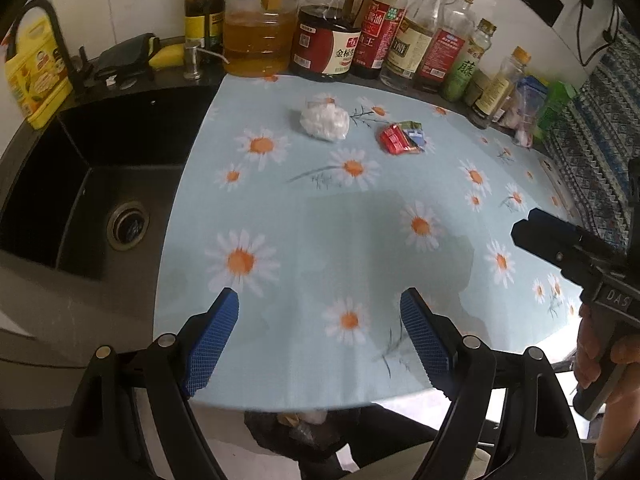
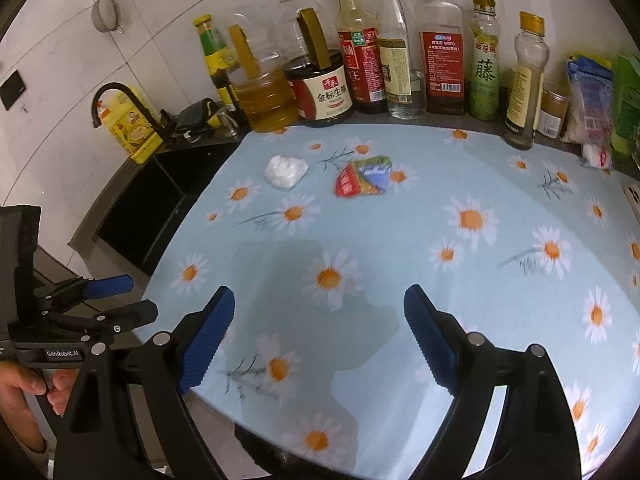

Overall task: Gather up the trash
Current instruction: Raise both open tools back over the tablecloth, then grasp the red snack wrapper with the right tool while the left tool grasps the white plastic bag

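Note:
A crumpled white wad (image 1: 324, 121) (image 2: 286, 170) lies on the far part of the daisy-print cloth (image 1: 360, 240) (image 2: 400, 248). Right of it sits a crushed red, blue and green wrapper (image 1: 401, 137) (image 2: 363, 176). My left gripper (image 1: 320, 312) hangs open over the cloth's near edge, well short of both, with nothing between its blue pads (image 1: 212, 344). My right gripper (image 2: 320, 312) is open too, empty, over the near half of the cloth. A dark bag with trash in it (image 1: 304, 428) shows below the counter edge. Each gripper appears at the other view's side, held by a hand.
A row of oil, soy sauce and vinegar bottles (image 1: 320, 40) (image 2: 400, 60) lines the back wall. A black sink (image 1: 80, 184) (image 2: 160, 208) with a faucet lies left of the cloth. Packets and jars (image 2: 588, 108) crowd the back right corner.

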Motion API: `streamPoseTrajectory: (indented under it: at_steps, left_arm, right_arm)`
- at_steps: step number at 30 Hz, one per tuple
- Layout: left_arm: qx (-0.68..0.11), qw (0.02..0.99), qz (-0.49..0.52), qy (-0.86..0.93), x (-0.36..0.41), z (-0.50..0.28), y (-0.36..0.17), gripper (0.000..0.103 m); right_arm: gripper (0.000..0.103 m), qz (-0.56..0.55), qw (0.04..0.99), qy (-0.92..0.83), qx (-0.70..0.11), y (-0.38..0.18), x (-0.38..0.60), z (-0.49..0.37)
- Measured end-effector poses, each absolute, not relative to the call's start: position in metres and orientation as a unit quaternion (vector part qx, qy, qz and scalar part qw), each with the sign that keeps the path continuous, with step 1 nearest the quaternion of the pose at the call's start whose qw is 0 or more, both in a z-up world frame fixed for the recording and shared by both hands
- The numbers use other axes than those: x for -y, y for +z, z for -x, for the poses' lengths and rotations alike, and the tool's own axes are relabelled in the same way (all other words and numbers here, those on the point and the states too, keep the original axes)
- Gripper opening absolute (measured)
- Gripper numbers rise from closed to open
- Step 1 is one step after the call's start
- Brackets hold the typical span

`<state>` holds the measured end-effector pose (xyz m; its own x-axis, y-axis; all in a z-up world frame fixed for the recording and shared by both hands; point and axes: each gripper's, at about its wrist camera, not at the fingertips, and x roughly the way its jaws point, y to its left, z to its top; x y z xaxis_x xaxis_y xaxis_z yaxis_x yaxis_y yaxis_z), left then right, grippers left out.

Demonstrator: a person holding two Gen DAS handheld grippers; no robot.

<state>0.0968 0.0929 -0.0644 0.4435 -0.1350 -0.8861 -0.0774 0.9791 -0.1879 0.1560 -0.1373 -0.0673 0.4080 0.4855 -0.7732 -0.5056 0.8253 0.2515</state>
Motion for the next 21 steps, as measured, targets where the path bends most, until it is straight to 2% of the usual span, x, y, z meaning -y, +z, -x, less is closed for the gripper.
streamPoseTrajectory:
  at_steps: [21]
  left_arm:
    - [-0.549, 0.832, 0.083, 0.004, -0.097, -0.236, -0.086, 0.081]
  right_arm:
    - [0.089, 0.048, 0.810, 0.308, -0.497, -0.117, 0.096, -0.288]
